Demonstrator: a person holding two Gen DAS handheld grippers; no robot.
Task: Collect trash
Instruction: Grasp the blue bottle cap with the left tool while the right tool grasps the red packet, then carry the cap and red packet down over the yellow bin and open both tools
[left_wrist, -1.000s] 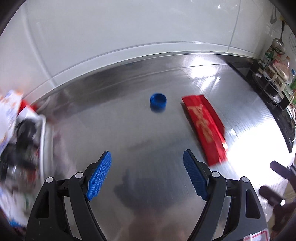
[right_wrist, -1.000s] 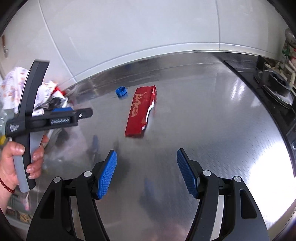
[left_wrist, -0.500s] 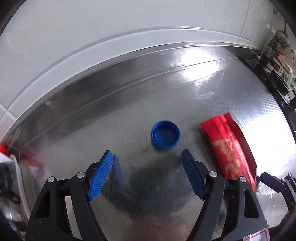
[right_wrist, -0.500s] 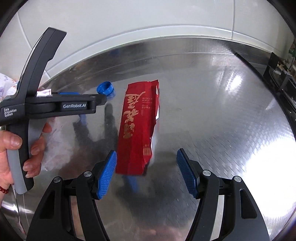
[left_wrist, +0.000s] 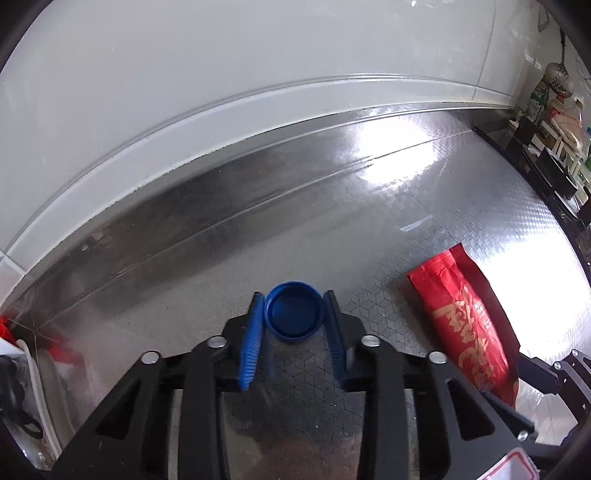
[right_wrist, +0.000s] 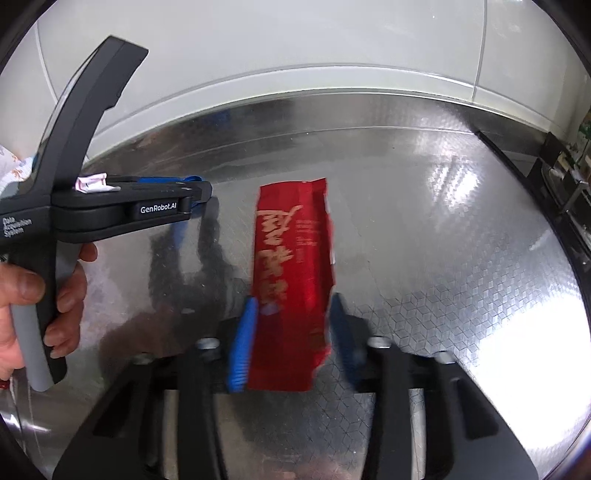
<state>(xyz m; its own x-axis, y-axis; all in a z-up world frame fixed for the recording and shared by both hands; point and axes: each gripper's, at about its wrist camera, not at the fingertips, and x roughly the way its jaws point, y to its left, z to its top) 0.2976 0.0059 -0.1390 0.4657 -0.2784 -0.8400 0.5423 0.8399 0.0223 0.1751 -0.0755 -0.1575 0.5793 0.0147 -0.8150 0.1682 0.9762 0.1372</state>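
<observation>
The shiny metal table (left_wrist: 424, 206) is sitting under a white wall (left_wrist: 258, 74), and bright light is bouncing off it.

Closest in the left view, the left gripper (left_wrist: 294, 295) is pointing down at the table. Its jaws have just been closing, and the blue cap (left_wrist: 294, 313) is sitting between them, open side up, on the table. The blue pads (left_wrist: 253, 341) are touching its sides or almost touching; I cannot tell if they are squeezing yet. The cap is round and hard, and only the tips are reaching it. I think it could pop out forward and roll away if the jaws are squeezing too fast or lifting too soon.

In the right view, the right gripper (right_wrist: 293, 306) is also coming in on its thing. Its jaws have just been closing around the near end of the red wrapper (right_wrist: 293, 258), which is lying flat on the table. The picture is blurry there, so I cannot tell if the pads are pinching it. The wrapper is thin and crinkly. It may slide on the slick metal, or the jaws may be catching only a torn edge, and then it could slip free when lifted.

Farther off, a hand (right_wrist: 37, 299) is holding the left gripper's handle. The two grippers are working near each other, so they could bump.
</observation>
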